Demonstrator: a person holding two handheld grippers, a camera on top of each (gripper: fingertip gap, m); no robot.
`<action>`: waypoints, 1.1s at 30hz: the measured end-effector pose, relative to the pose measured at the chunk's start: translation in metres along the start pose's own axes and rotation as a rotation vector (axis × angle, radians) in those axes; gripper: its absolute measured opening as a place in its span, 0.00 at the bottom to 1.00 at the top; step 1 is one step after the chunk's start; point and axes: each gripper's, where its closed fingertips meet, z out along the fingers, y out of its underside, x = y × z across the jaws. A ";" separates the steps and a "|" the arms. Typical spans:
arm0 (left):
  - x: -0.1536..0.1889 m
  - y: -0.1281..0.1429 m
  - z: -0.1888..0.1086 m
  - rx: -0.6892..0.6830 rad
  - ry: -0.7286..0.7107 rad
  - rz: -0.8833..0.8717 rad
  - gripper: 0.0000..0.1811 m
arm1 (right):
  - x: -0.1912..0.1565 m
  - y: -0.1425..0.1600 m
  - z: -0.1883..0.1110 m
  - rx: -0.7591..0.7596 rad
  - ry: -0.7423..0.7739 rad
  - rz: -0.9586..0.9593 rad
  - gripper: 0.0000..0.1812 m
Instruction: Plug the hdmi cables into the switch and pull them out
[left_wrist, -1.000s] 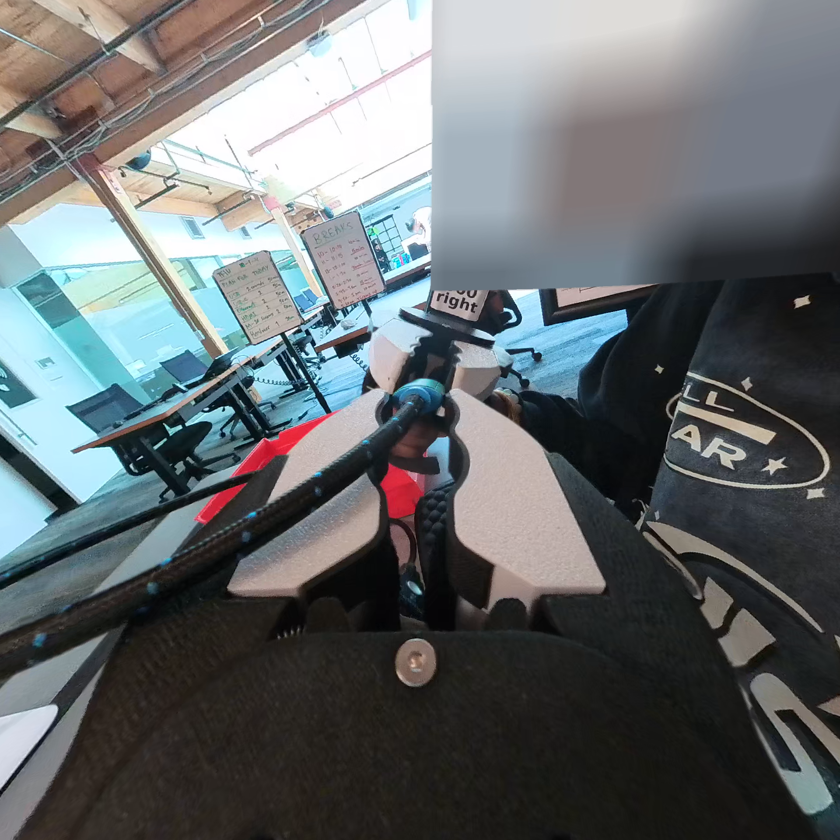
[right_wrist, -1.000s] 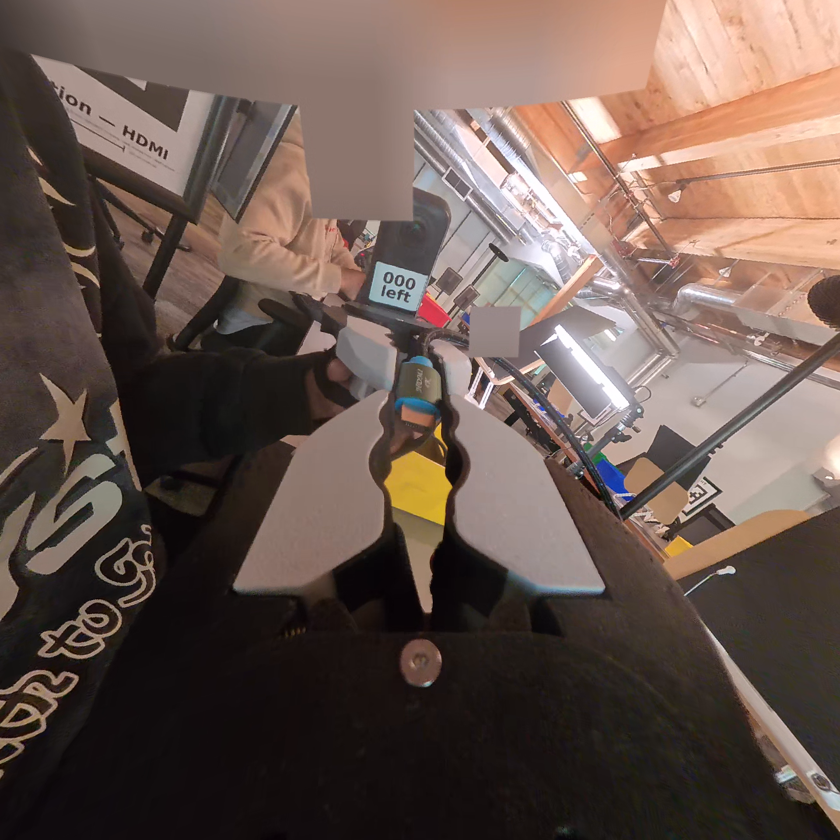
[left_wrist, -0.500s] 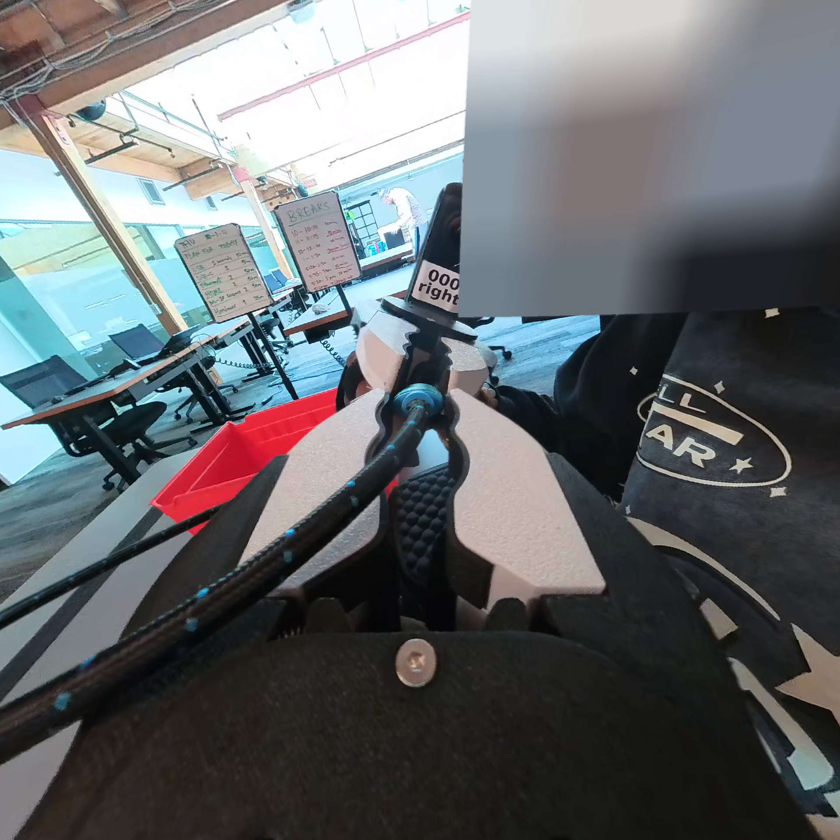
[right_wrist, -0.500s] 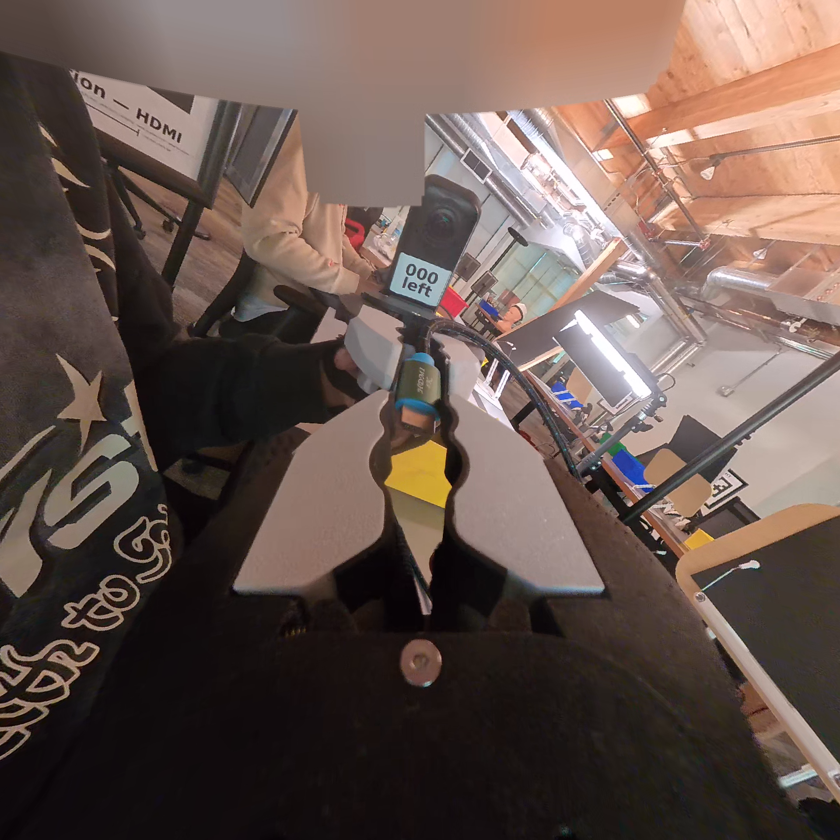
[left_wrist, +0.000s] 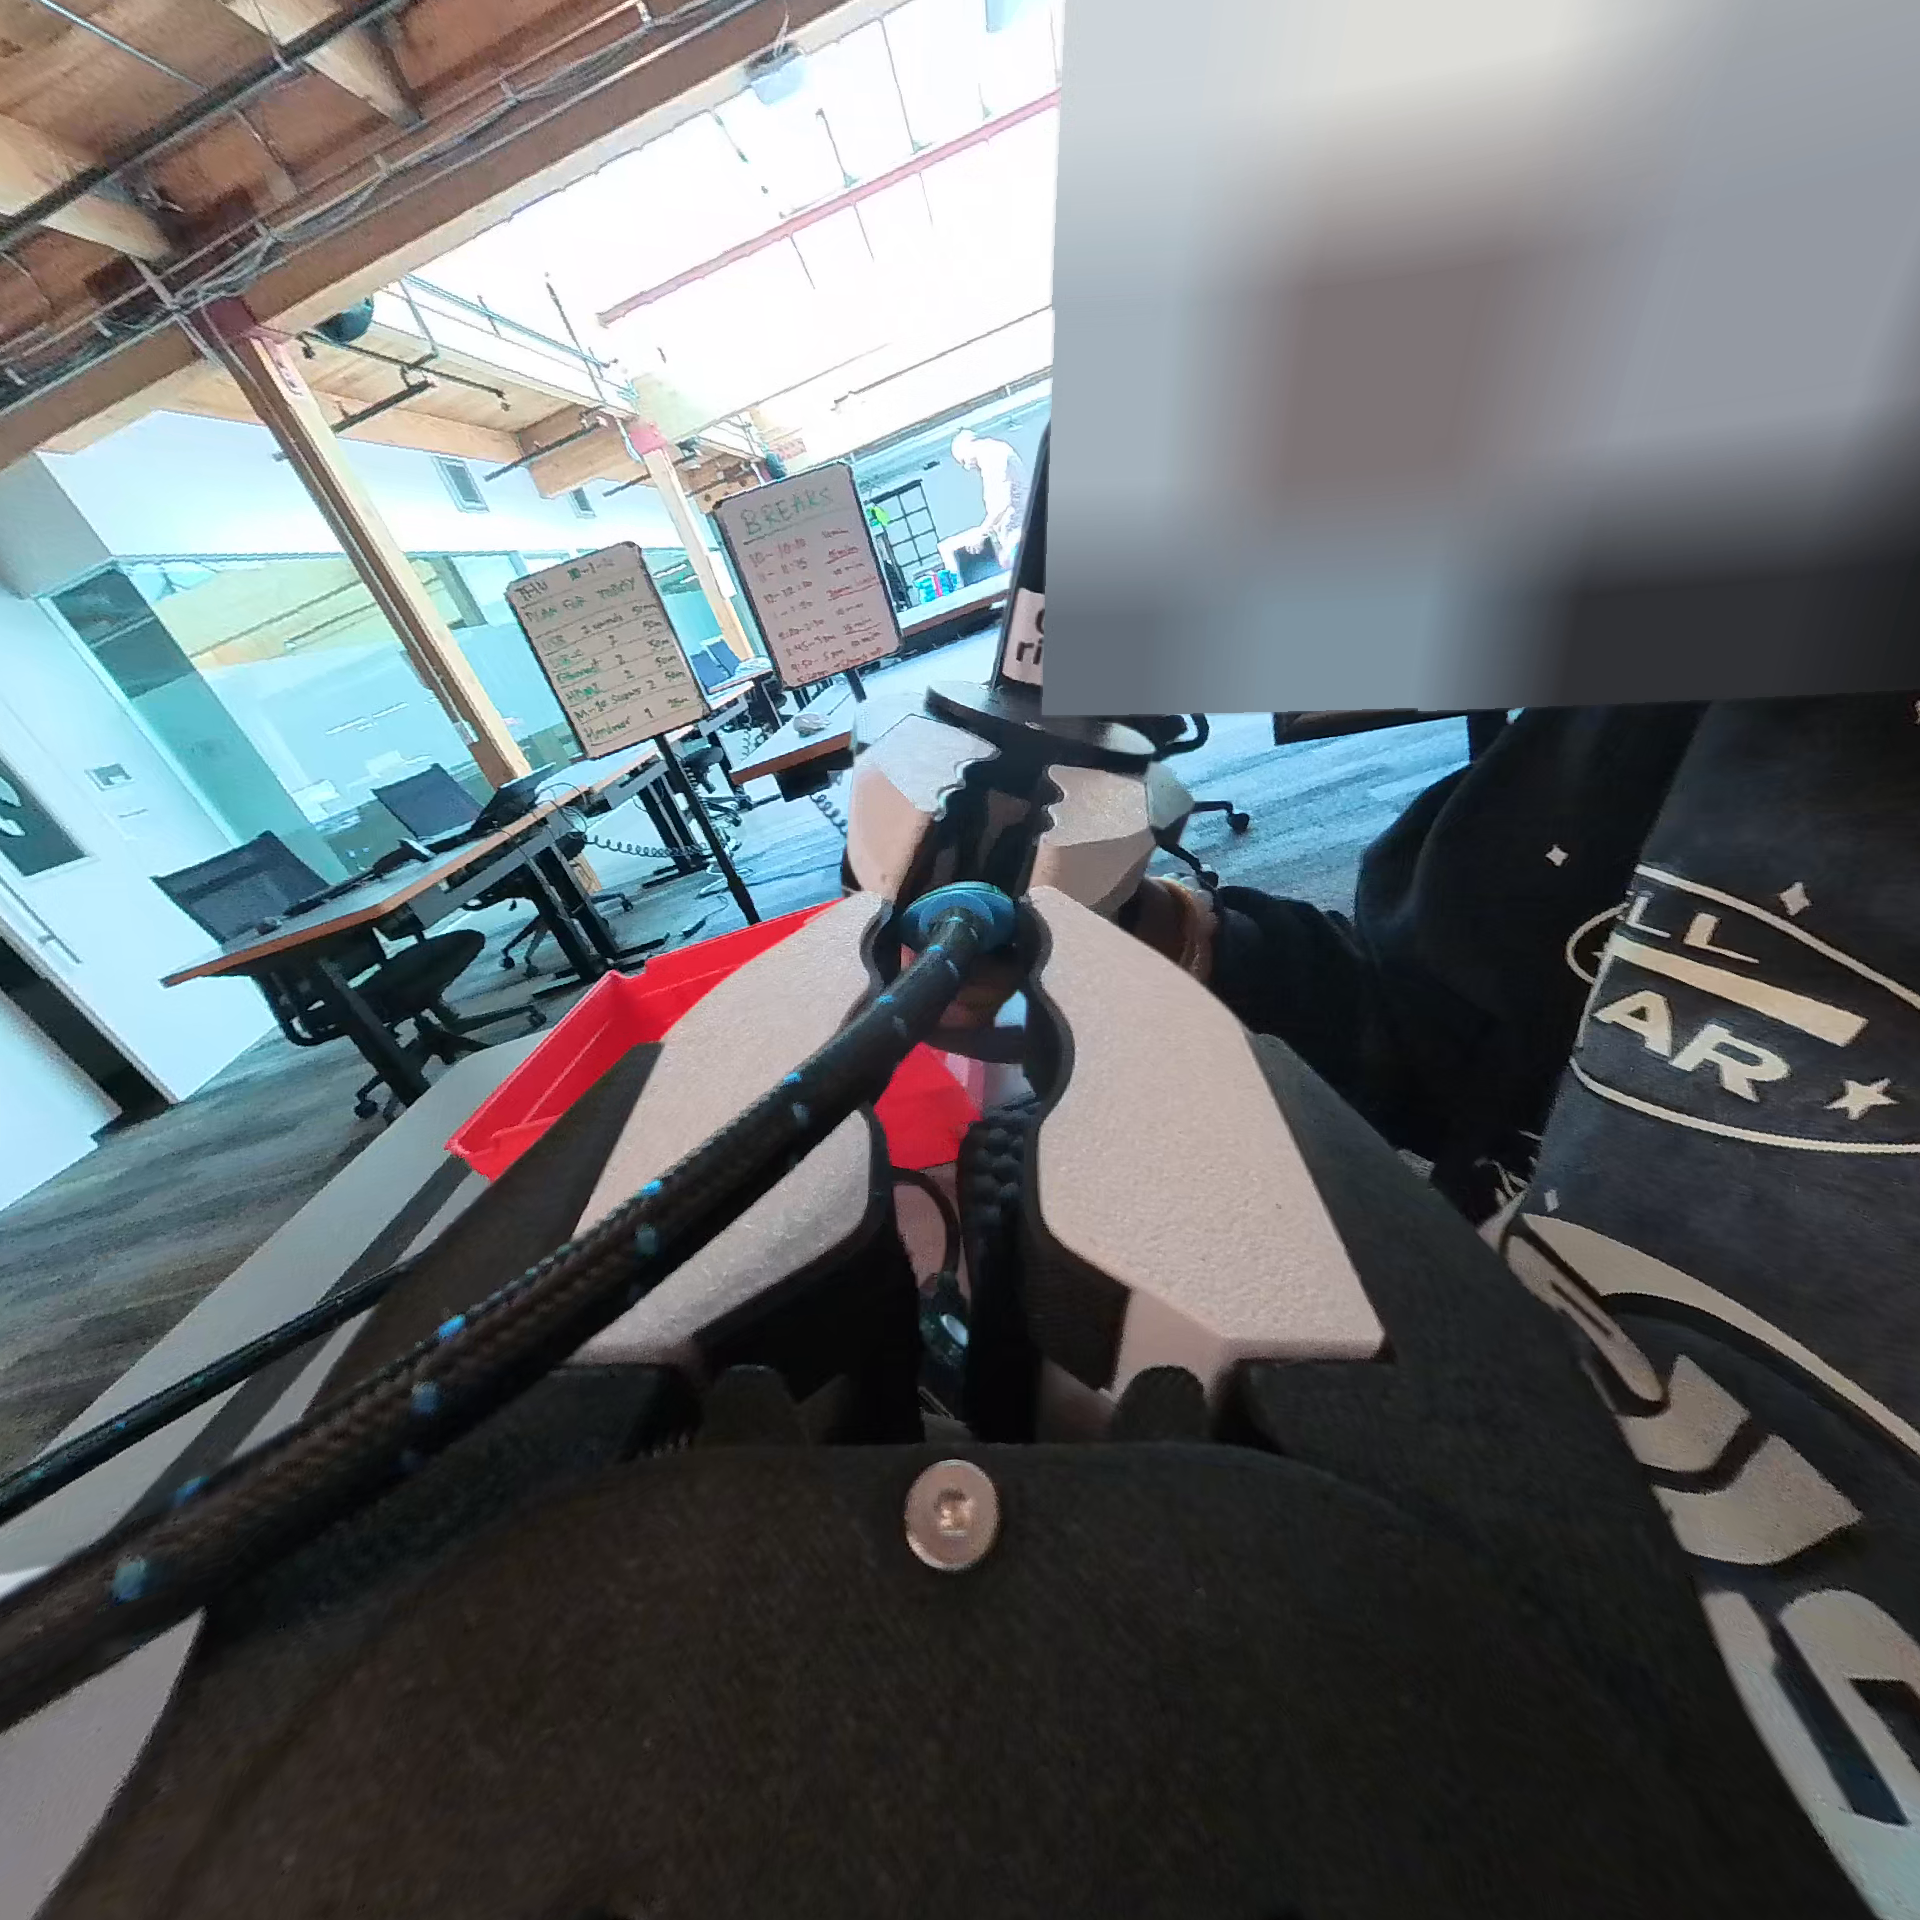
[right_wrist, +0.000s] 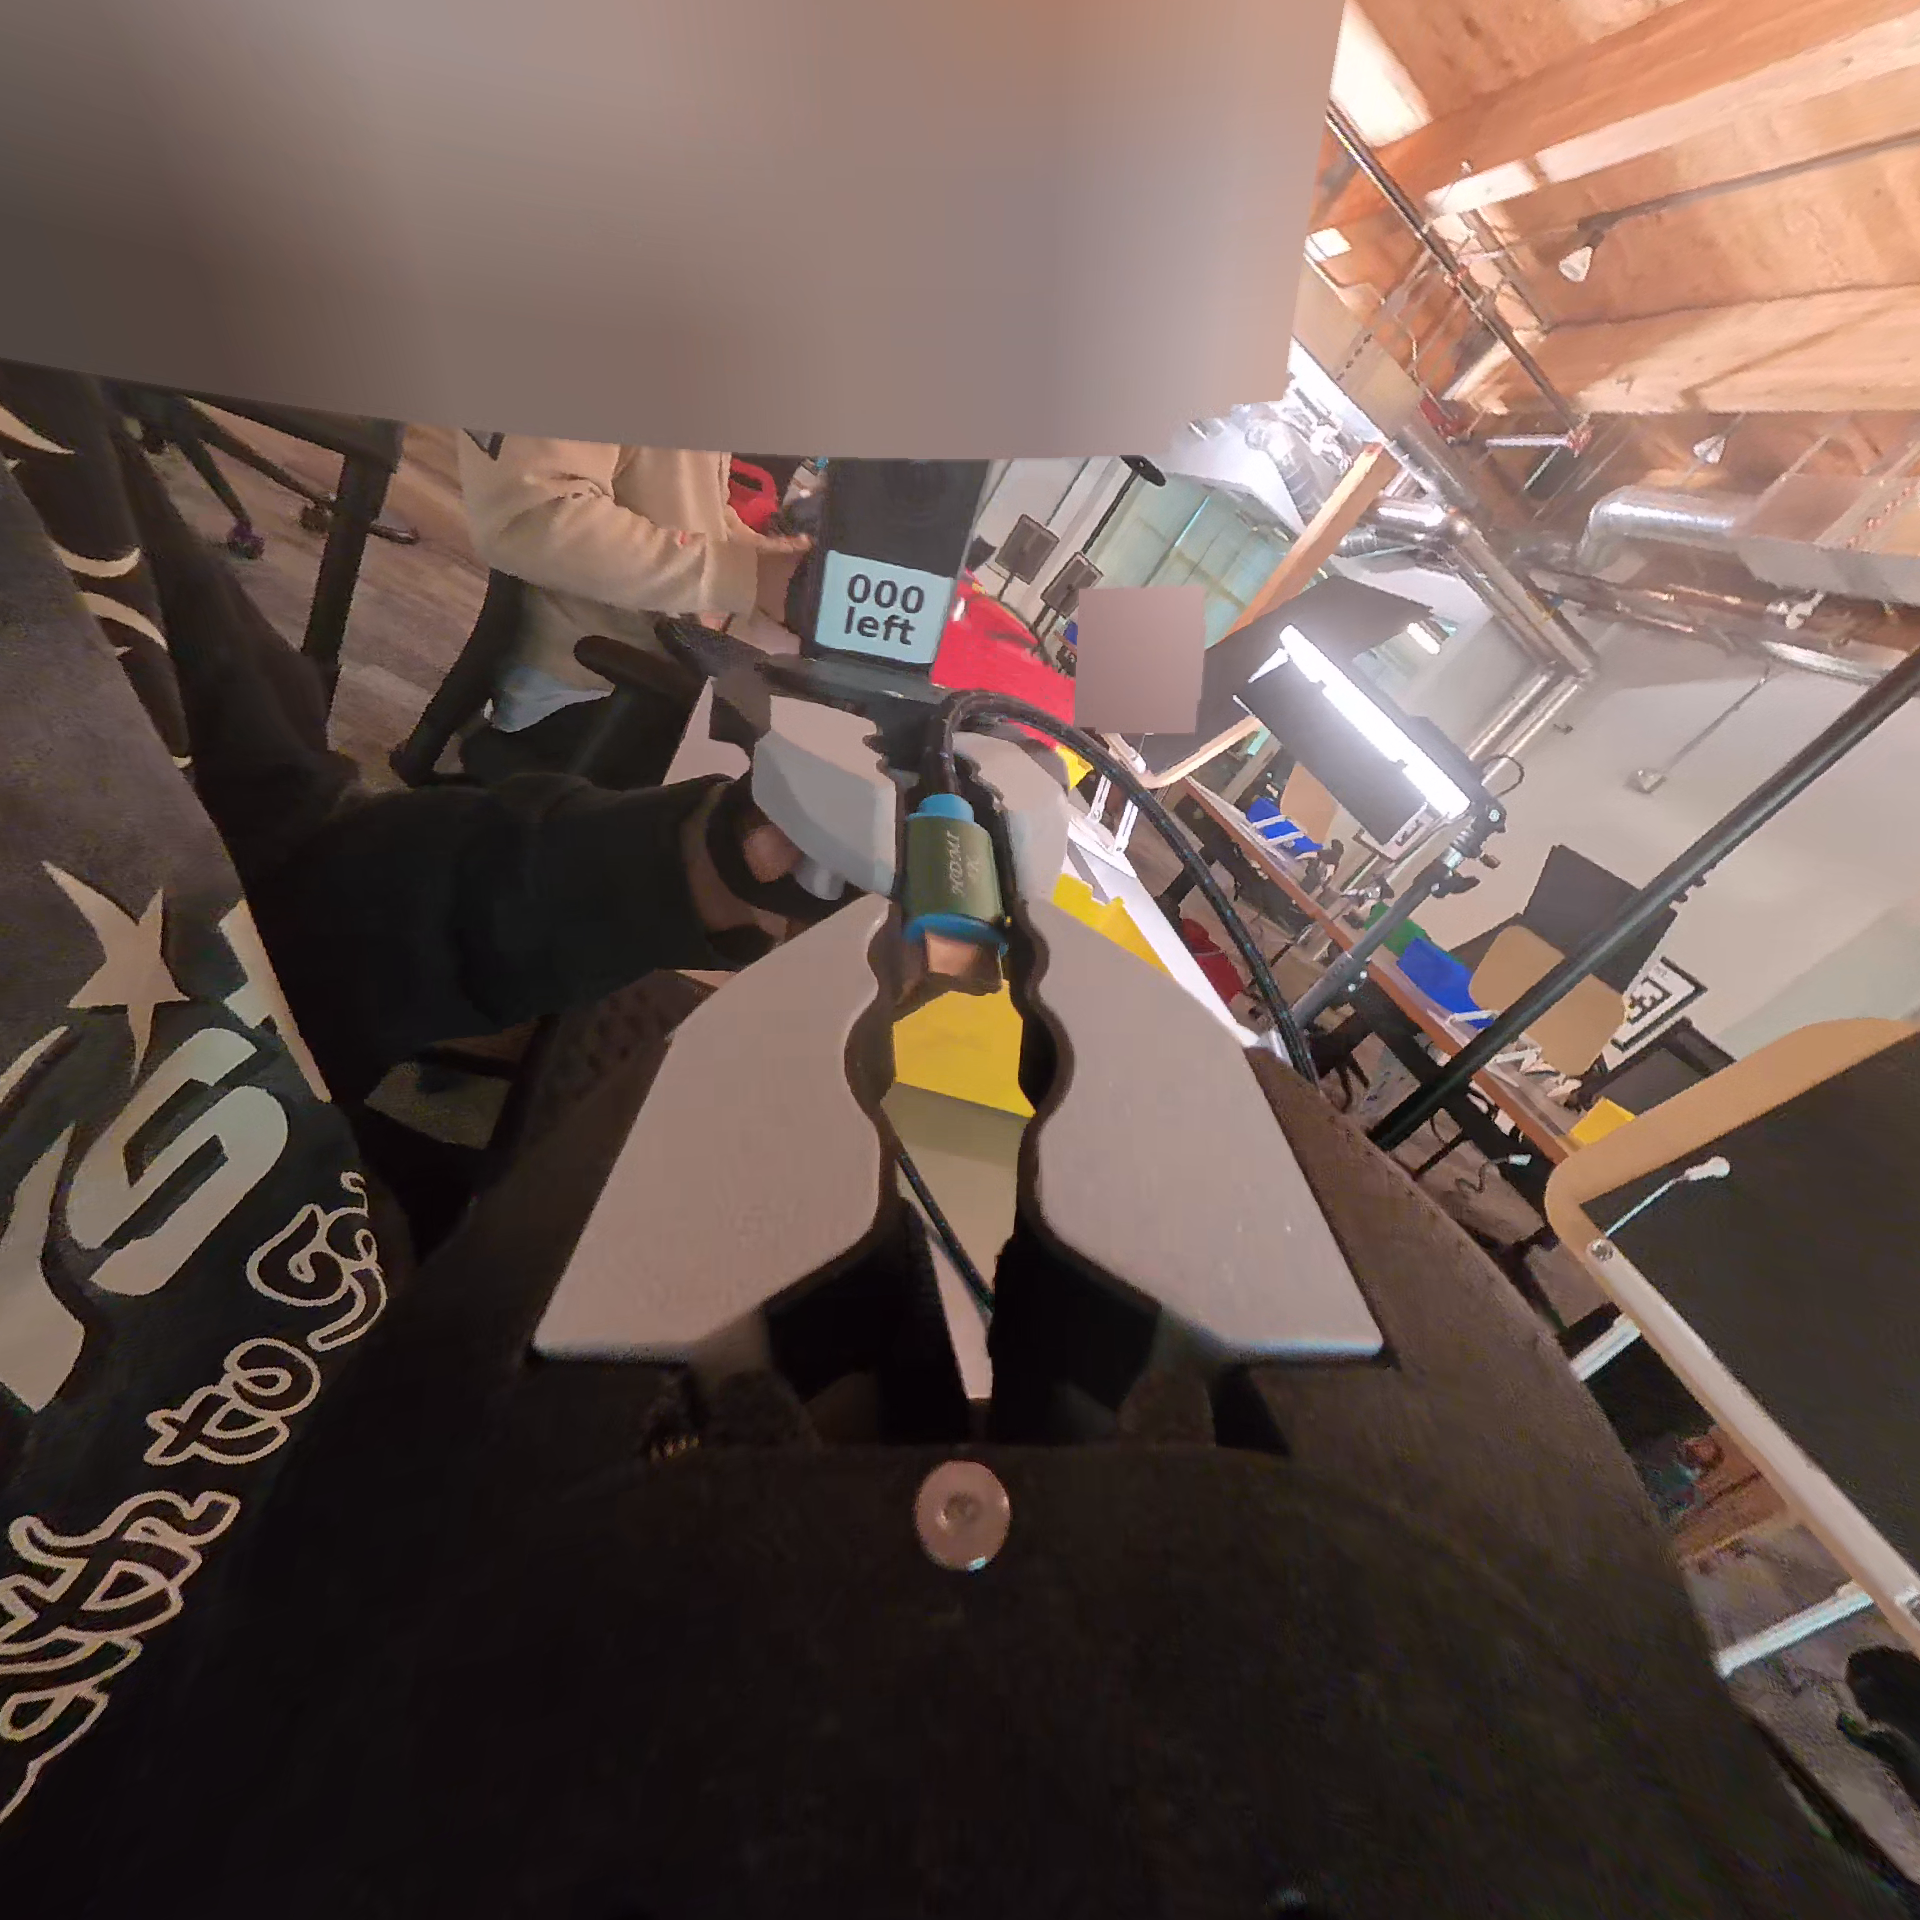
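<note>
The left gripper is pinching the HDMI plug between its pale fingers, with the jaws closing on the plug's olive body just behind the blue ring. The plug's copper-coloured metal end is pointing straight at the right gripper and is sitting between that gripper's fingertips. The right jaws are standing a little apart around it, and I cannot tell whether they are touching the metal. The two grippers are facing each other nose to nose, in the air above the worktop.

The braided black cable with blue flecks is running back from the plug over the left gripper's left finger and off towards the lower left. A hand in a dark glove is gripping the left tool's handle, and a dark printed sweatshirt is filling the side just behind both grippers.

A red bin is resting on the worktop beyond the left gripper, near the far edge, and a yellow bin is showing through the gap of the right jaws
</note>
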 end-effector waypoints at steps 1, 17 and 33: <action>-0.003 0.001 0.000 0.000 -0.016 0.007 0.11 | 0.003 0.002 -0.001 -0.013 0.007 0.017 0.11; -0.026 -0.045 -0.035 0.229 -0.222 0.124 0.11 | -0.030 0.189 -0.066 -0.988 -0.318 0.516 0.44; 0.012 -0.113 -0.073 0.367 -0.293 0.373 0.11 | -0.022 0.172 -0.081 -1.109 0.066 0.192 0.42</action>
